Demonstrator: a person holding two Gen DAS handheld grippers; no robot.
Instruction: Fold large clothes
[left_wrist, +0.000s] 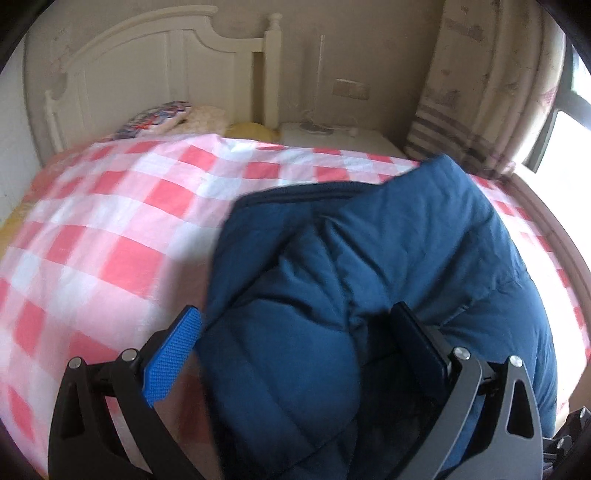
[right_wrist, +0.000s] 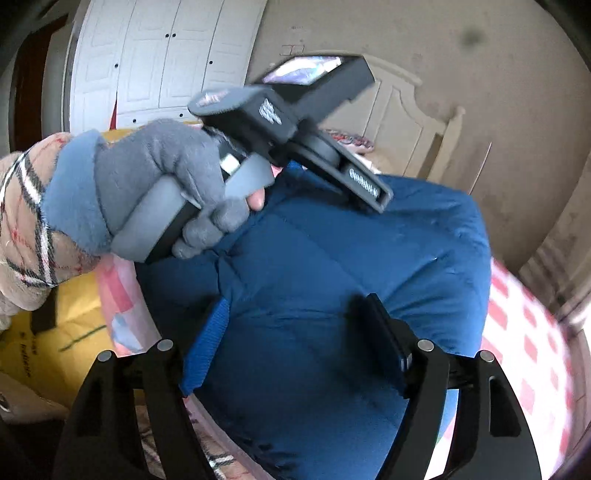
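Blue padded jacket (left_wrist: 369, 277) bunched on the checked bedspread (left_wrist: 110, 229) mid-fold, bulging between the released left gripper (left_wrist: 295, 332) and beneath the released right gripper (right_wrist: 295, 328); next, presumably regrasp an edge.

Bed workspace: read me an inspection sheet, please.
Surface: pink checked bedspread.
Job's things: blue padded jacket, bunched on the bedspread.
Clutter: pillows by the white headboard; yellow bag beside the bed.
Tongs: left tongs open, jacket between them; right tongs open over the jacket.
Cables: maybe a thin white cord at the wall, blurred.
Surroundings: curtain, white wardrobe.
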